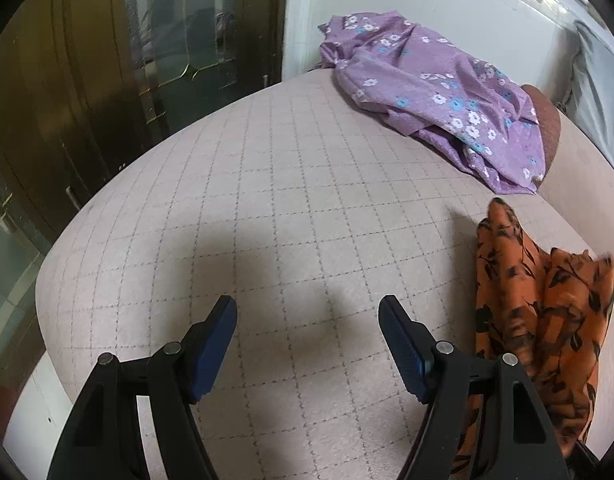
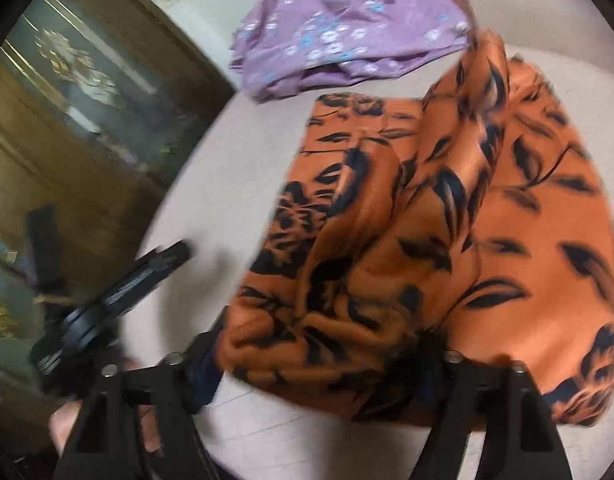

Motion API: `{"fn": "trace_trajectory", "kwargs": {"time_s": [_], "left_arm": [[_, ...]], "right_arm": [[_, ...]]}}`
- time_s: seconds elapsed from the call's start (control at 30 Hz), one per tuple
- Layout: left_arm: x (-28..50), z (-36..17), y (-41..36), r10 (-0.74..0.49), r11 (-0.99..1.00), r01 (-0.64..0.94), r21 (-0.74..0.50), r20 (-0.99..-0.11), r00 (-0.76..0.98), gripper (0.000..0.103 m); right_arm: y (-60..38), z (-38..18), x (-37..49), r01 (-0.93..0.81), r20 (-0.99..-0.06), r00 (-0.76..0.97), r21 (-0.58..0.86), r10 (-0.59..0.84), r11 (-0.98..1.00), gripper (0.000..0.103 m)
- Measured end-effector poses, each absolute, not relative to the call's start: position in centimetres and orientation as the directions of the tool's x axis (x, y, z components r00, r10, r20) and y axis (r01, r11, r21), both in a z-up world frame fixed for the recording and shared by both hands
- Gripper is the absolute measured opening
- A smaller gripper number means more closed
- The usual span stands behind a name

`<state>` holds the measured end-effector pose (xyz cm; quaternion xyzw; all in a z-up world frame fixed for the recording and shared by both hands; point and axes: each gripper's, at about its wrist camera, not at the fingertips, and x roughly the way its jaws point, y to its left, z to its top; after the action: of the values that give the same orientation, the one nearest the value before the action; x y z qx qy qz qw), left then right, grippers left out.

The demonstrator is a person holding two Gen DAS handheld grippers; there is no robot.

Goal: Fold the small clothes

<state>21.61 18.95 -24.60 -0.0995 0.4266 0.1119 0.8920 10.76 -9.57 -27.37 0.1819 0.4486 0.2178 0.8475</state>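
Observation:
An orange garment with black leaf print (image 2: 447,220) lies bunched on the pale checked bed cover (image 1: 267,200). It also shows at the right edge of the left wrist view, orange garment (image 1: 547,320). My right gripper (image 2: 315,360) is at its near edge, its arms spread wide. The cloth drapes over the fingertips and hides them. My left gripper (image 1: 307,320) hovers open over bare cover, left of the orange garment, with nothing between its blue pads (image 1: 215,344). A purple floral garment (image 1: 439,96) lies crumpled at the far side of the bed.
A dark wooden cabinet with glass doors (image 1: 107,60) stands beyond the bed's left edge. A brown cushion (image 1: 549,124) lies under the purple garment, and a grey cloth (image 1: 599,100) hangs at far right. In the right wrist view a hand (image 2: 67,420) holds the left gripper's finger (image 2: 163,260).

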Motion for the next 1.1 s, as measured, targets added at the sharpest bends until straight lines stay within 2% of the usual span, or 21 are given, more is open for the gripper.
{"fn": "trace_trajectory", "kwargs": {"time_s": [0.13, 0.2, 0.3, 0.4, 0.47, 0.63, 0.77, 0.97, 1.1], "left_arm": [[21.5, -24.1, 18.5, 0.097, 0.962, -0.257, -0.092, -0.764, 0.638, 0.074], [21.2, -23.7, 18.3, 0.057, 0.962, -0.236, -0.135, -0.746, 0.663, 0.074], [20.8, -23.2, 17.1, -0.014, 0.969, -0.169, -0.18, -0.723, 0.691, 0.074], [20.2, -22.6, 15.6, -0.059, 0.977, -0.1, -0.188, -0.688, 0.723, 0.074], [20.1, -22.5, 14.3, -0.104, 0.98, -0.039, -0.195, -0.671, 0.734, 0.074], [20.9, -23.8, 11.7, -0.119, 0.989, 0.015, -0.149, -0.721, 0.683, 0.074], [22.2, -26.6, 10.7, -0.007, 1.0, -0.02, -0.023, -0.808, 0.59, 0.074], [22.4, -27.2, 10.4, 0.036, 0.999, -0.012, 0.035, -0.796, 0.604, 0.074], [22.7, -27.5, 10.0, 0.053, 0.998, -0.003, 0.064, -0.788, 0.613, 0.074]], "right_arm": [[-10.7, -26.8, 7.7, -0.378, -0.623, 0.473, 0.495, 0.623, 0.782, 0.079], [-12.9, -26.4, 6.7, -0.391, -0.578, 0.466, 0.544, 0.67, 0.742, 0.078], [-16.5, -25.7, 6.5, -0.344, -0.535, 0.523, 0.58, 0.664, 0.739, 0.078], [-20.7, -25.0, 8.0, -0.215, -0.537, 0.61, 0.595, 0.582, 0.774, 0.063], [-22.1, -24.9, 9.0, -0.155, -0.542, 0.637, 0.607, 0.548, 0.78, 0.035], [-21.4, -24.7, 13.4, -0.102, -0.589, 0.64, 0.573, 0.494, 0.814, 0.034], [-19.8, -25.0, 16.4, -0.115, -0.638, 0.592, 0.538, 0.492, 0.835, 0.034], [-16.3, -27.3, 22.5, -0.124, -0.703, 0.507, 0.513, 0.499, 0.849, 0.034], [-14.7, -30.5, 26.1, -0.113, -0.726, 0.42, 0.554, 0.545, 0.825, 0.036]]}}
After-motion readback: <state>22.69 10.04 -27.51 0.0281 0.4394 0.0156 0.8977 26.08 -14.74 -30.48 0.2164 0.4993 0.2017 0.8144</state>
